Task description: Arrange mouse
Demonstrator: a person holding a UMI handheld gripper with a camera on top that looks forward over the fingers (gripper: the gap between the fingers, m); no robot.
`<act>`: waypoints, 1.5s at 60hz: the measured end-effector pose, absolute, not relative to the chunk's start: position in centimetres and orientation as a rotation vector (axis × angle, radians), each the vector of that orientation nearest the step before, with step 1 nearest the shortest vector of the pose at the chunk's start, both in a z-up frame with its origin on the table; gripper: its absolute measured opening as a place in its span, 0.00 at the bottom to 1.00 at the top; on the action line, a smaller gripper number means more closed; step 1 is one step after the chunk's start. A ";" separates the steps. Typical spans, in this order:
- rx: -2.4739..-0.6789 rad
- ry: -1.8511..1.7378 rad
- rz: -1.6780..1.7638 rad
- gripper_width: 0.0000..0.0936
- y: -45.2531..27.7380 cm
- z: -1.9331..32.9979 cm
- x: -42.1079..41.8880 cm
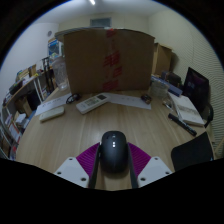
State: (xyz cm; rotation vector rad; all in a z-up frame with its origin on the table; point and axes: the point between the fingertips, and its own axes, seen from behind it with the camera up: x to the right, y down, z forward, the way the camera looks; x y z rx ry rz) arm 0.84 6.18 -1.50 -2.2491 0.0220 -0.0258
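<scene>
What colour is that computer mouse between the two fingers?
Black. The mouse shows best in the gripper view, on the wooden table between the gripper's fingers.
</scene>
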 end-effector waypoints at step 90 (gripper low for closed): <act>-2.367 -0.019 -0.090 0.95 -6.7 -0.6 29.1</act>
